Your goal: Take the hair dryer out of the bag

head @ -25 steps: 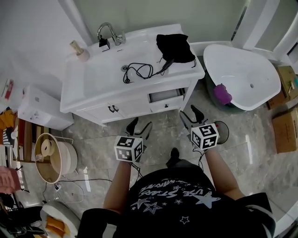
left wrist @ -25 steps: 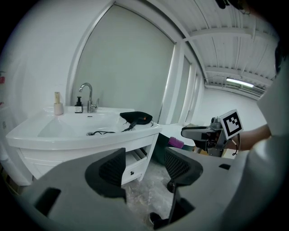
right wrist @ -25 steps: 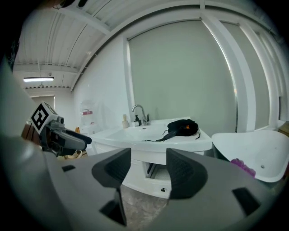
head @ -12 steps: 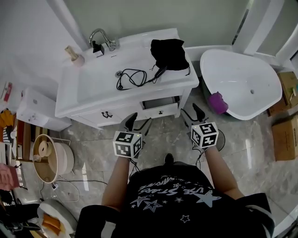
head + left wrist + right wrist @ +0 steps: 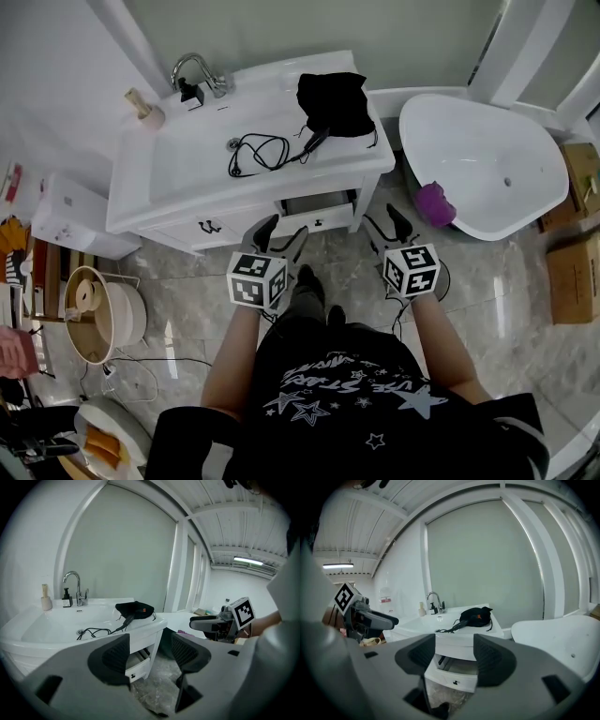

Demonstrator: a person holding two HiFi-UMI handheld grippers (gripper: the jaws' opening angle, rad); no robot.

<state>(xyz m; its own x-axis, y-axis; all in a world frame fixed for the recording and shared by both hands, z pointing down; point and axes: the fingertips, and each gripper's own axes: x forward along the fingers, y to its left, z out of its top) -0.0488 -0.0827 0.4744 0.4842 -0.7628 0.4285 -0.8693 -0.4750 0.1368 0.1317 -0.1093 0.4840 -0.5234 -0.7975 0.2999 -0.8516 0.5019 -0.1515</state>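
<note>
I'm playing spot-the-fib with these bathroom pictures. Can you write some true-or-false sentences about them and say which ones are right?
1. The black bag lies on the white vanity counter. True.
2. The hair dryer is all the way out of the bag. False: only its handle end pokes out, and its cord trails into the sink.
3. The left gripper is holding the cord. False: its jaws are apart with nothing between them, and it has not reached the counter.
4. The drawer under the counter is partly open. True.
5. The purple thing lies in the sink. False: it sits low down beside the bathtub.
</note>
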